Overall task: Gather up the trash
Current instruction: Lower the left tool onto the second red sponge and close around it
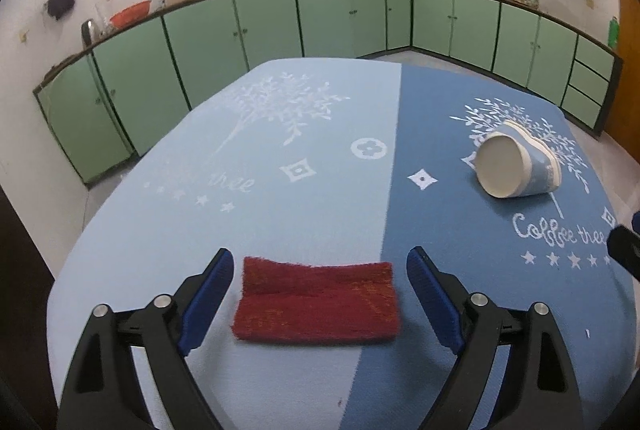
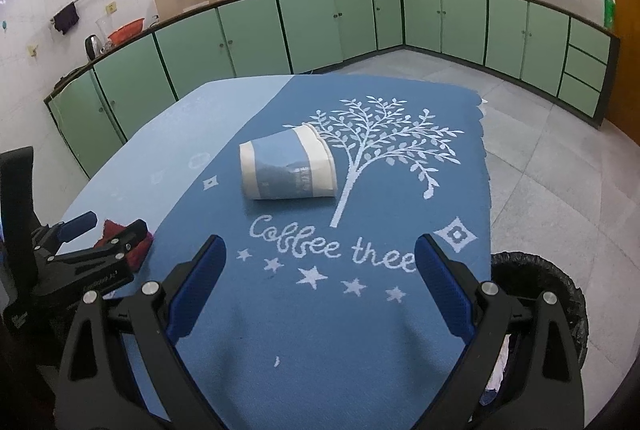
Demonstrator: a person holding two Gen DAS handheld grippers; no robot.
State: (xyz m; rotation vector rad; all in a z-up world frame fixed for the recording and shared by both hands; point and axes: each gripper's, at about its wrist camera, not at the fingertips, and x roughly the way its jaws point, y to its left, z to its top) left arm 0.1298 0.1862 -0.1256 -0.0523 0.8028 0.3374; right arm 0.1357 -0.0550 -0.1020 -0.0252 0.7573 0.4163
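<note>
A red scouring pad lies flat on the light-blue half of the tablecloth. My left gripper is open, one blue finger on each side of the pad with a gap to it. A crumpled blue-and-white paper cup lies on its side on the dark-blue half. In the right wrist view the cup rests beyond my open right gripper, which hovers over the "Coffee tree" lettering with nothing between its fingers. The left gripper shows there at the left, straddling the pad.
A bin lined with a black bag stands on the floor beside the table's right edge. Green kitchen cabinets run along the far walls, with tiled floor between them and the table.
</note>
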